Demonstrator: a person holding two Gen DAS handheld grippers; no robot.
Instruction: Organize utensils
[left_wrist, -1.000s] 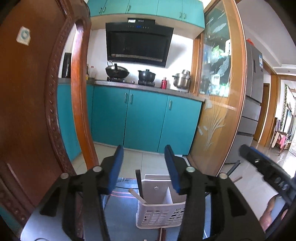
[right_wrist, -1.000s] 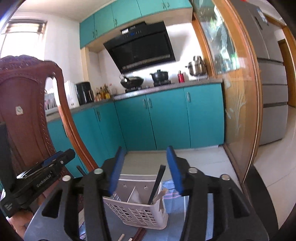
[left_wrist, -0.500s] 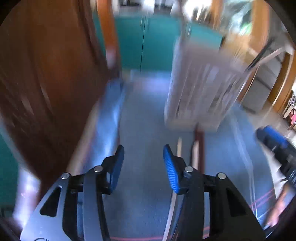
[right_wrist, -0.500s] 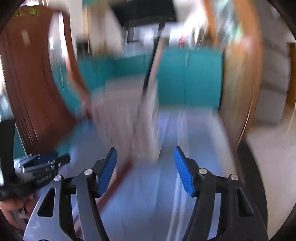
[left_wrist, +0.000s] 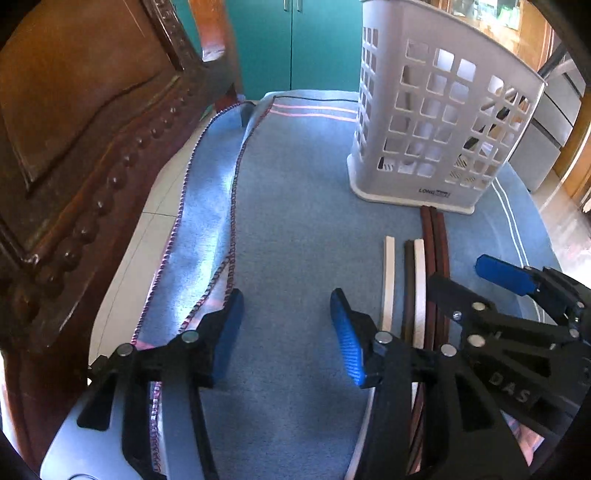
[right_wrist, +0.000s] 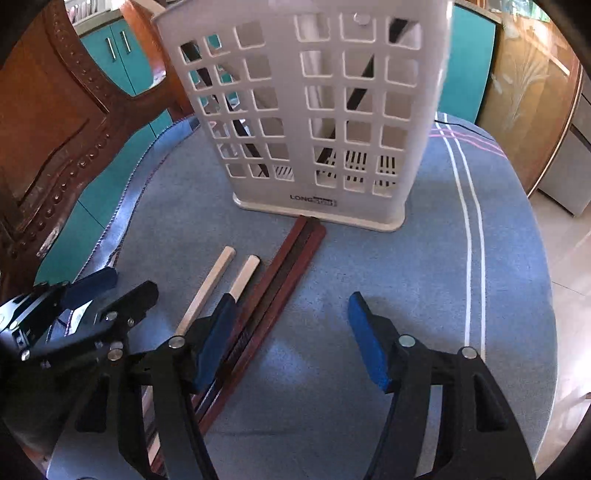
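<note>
A white slotted utensil basket (left_wrist: 436, 122) stands on the blue cloth, with dark utensils inside; it also shows in the right wrist view (right_wrist: 317, 122). Several chopsticks lie side by side in front of it: dark red ones (right_wrist: 284, 280) (left_wrist: 437, 254) and pale ones (right_wrist: 210, 288) (left_wrist: 388, 280). My left gripper (left_wrist: 286, 321) is open and empty above bare cloth, left of the chopsticks. My right gripper (right_wrist: 291, 332) is open and empty, its left finger over the chopsticks. Each gripper shows in the other's view (left_wrist: 509, 295) (right_wrist: 92, 295).
A carved wooden chair back (left_wrist: 74, 129) stands close on the left. The round table's blue cloth (right_wrist: 424, 277) has a folded hem on the left and white stripes on the right. Teal cabinets (left_wrist: 295, 40) are behind.
Both grippers have tilted down from looking across the kitchen to looking at the tabletop, and moved nearer the basket and chopsticks. Both stay open.
</note>
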